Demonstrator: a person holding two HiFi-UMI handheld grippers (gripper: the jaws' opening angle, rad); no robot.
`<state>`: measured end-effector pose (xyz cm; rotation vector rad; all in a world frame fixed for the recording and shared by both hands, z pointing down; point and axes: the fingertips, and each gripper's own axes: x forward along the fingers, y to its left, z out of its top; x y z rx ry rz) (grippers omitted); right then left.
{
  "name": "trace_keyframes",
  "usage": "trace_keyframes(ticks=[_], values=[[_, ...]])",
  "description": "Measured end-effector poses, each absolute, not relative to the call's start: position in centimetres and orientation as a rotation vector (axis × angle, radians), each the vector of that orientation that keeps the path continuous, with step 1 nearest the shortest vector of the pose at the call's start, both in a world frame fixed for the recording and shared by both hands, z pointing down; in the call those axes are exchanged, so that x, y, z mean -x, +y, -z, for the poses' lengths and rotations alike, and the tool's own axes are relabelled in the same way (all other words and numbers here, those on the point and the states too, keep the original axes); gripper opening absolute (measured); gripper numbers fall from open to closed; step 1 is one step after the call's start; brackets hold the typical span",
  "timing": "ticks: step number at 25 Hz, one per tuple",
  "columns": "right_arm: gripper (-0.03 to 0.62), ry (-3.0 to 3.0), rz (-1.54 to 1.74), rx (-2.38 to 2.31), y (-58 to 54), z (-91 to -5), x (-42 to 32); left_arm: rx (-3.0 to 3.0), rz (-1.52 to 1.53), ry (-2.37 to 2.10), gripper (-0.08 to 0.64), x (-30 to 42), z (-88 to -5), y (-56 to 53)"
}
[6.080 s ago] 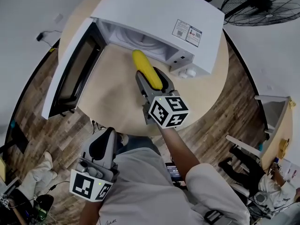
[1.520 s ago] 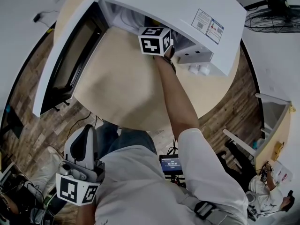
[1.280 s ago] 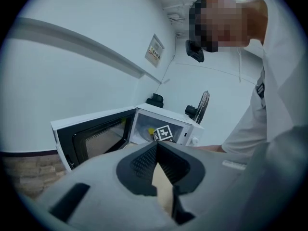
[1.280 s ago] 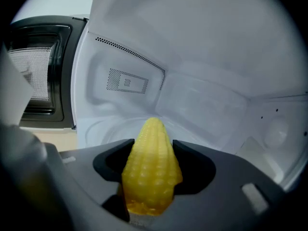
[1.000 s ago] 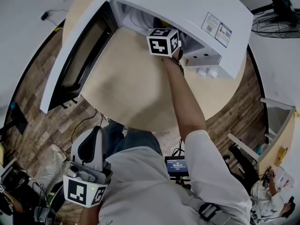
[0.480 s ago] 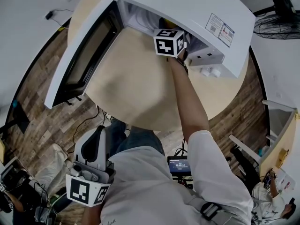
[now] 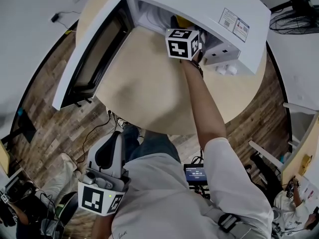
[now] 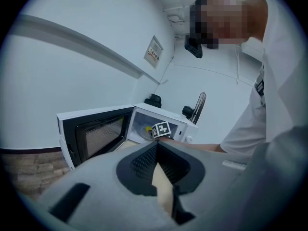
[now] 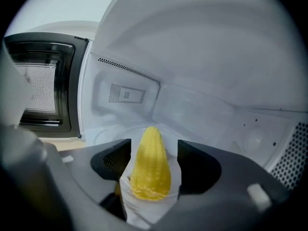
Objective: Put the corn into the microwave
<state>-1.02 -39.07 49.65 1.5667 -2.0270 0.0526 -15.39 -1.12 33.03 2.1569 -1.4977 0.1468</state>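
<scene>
The yellow corn (image 9: 150,165) lies on the glass turntable (image 9: 108,136) inside the white microwave (image 7: 199,6), and a sliver of the corn (image 7: 183,21) shows in the head view. My right gripper (image 9: 154,150) reaches into the cavity. Its jaws stand open on either side of the corn, with gaps between pads and cob. Its marker cube (image 7: 182,43) sits at the oven's mouth. My left gripper (image 7: 115,137) hangs low beside the person's body, away from the table. In its own view the left gripper (image 8: 156,146) has its tips together with nothing between them.
The microwave door (image 7: 94,49) is swung wide open to the left over the round wooden table (image 7: 144,88). A floor fan (image 7: 299,6) stands at the far right. Chairs and another person are at the lower right on the wooden floor.
Since the earliest frame my right gripper has carried the corn from above the table into the microwave. Over the last second its cube has hardly shifted at the oven mouth. The left gripper stays put.
</scene>
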Motion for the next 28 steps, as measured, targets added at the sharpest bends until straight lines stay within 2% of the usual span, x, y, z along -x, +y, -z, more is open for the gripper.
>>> trace_keyframes(ticks=[16,28], values=[[0.307,-2.072,-0.067,-1.553,-35.8,-48.0,1.4,-2.191,-0.115,-1.494,-0.007,14.4,-32.1,0.2],[0.264,-2.143,-0.073,-1.49,-32.5,-46.9,3.1,-2.219,-0.083,-1.483,-0.008,13.9,-31.5,0.9]])
